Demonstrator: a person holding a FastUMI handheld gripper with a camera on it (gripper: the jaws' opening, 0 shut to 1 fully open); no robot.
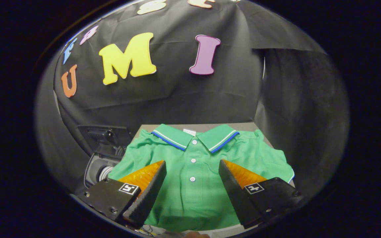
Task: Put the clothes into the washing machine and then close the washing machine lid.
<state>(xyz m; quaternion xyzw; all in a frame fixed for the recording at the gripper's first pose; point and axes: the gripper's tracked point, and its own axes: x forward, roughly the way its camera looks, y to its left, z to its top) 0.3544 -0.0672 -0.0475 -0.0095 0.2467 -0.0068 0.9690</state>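
A green polo shirt (193,165) with a blue-and-white striped collar and white buttons lies flat on a grey table (246,126), collar away from me. My gripper (192,163) hovers over the shirt's chest with its fingers wide apart, and nothing sits between them but the button placket below. Left of the shirt, beyond the left finger, stands a small washing machine (99,165). Its dark lid (106,135) is raised, and part of the drum opening shows below the lid.
Black cloth walls close in behind the table and on both sides. The table's right edge runs just past the shirt's right sleeve (284,168). Some thin cables lie at the near edge under the shirt's hem.
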